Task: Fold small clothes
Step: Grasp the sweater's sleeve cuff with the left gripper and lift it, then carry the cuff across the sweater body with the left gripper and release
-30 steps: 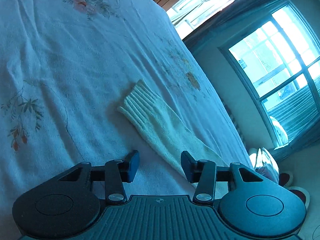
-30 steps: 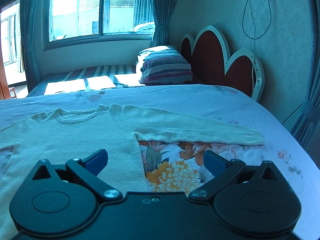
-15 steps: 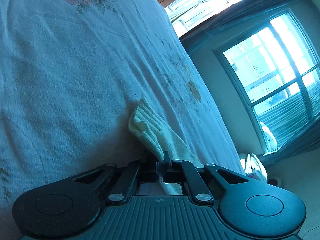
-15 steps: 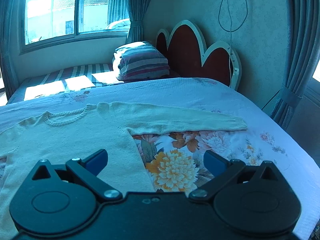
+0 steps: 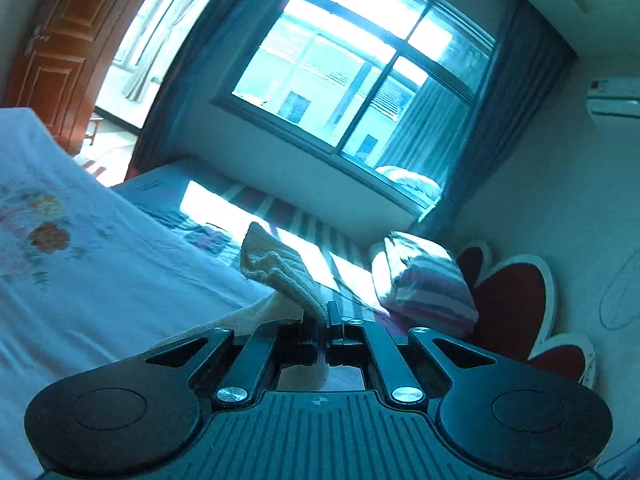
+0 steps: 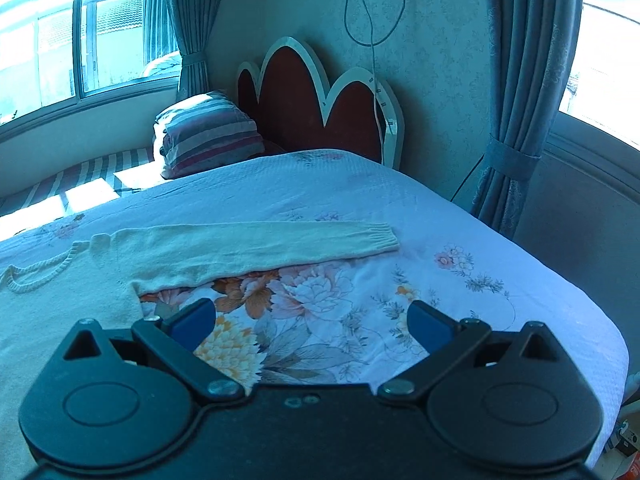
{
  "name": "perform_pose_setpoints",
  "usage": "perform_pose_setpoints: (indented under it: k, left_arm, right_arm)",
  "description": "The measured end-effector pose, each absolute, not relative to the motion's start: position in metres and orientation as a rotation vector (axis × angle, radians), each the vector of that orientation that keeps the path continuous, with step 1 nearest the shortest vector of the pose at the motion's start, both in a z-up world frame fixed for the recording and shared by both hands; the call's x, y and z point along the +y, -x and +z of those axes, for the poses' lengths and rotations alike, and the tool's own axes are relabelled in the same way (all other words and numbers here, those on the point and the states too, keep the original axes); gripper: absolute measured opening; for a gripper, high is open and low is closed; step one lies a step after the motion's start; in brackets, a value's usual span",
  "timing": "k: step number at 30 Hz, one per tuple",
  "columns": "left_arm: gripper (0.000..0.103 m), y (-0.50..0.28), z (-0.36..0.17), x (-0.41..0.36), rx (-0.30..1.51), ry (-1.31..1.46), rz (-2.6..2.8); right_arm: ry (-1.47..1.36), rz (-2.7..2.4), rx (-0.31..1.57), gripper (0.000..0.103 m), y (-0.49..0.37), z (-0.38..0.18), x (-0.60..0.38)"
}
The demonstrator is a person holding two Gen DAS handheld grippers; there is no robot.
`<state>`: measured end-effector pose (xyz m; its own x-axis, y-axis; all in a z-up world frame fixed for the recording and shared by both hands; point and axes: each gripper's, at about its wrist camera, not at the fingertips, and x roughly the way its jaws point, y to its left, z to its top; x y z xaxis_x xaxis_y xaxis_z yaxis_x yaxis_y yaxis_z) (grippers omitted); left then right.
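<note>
Since a second ago the left claw [image 5: 325,334] is clamping and lifting the sweater [image 6: 120,276] sleeve cuff [image 5: 276,266] off the bed [image 6: 440,216]; right claw [image 6: 312,326] is hovering wide open, empty, beside the sweater's spread sleeve

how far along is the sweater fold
Early. No completed fold shows. In hand: the left gripper is shut on one sleeve, lifted off the bed. Left: the other sleeve lies stretched out flat, the right gripper hovers open, and the body is unfolded.
</note>
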<state>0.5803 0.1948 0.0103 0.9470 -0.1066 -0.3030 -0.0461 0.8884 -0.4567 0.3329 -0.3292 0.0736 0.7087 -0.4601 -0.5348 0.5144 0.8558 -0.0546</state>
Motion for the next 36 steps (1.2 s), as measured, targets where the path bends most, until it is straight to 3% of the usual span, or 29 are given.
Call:
perform_pose_setpoints:
  k: [5,11,16,23,25,26,27,32,36]
  left_arm:
    - [0.002,-0.634,0.024,0.022,0.395,0.251,-0.164]
    - [0.002,-0.663,-0.038,-0.165,0.622,-0.018,-0.232]
    - [0.002,-0.638,-0.056,-0.208,0.647,-0.152,-0.192]
    - [0.004,-0.633,-0.052,-0.24,0.676,-0.338,-0.237]
    - [0.041,-0.621,-0.039,-0.245,0.682,-0.292,-0.398]
    - [0.08,-0.614,-0.032,-0.241,0.655,-0.225,-0.455]
    - [0.094,-0.606,-0.025,-0.236,0.608,-0.178,-0.445]
    - [0.093,-0.578,-0.006,-0.157,0.516,0.0,-0.202]
    - [0.072,-0.554,-0.018,-0.061,0.51,0.012,0.165]
  right_arm:
    - [-0.108,-0.559,0.59,0.102,-0.332,0.057,-0.395]
    - [-0.141,-0.643,0.605,0.102,-0.329,0.045,-0.506]
    - [-0.2,-0.723,0.59,0.102,-0.315,0.046,-0.574]
    - [-0.236,-0.725,0.642,0.102,-0.309,0.024,-0.598]
    - [-0.25,-0.706,0.653,0.102,-0.314,0.02,-0.596]
    - [-0.258,-0.691,0.656,0.102,-0.319,0.019,-0.596]
    - [-0.261,-0.678,0.657,0.102,-0.324,0.019,-0.594]
    - [-0.276,-0.611,0.636,0.102,-0.354,0.025,-0.589]
    - [-0.292,-0.549,0.609,0.102,-0.372,0.029,-0.586]
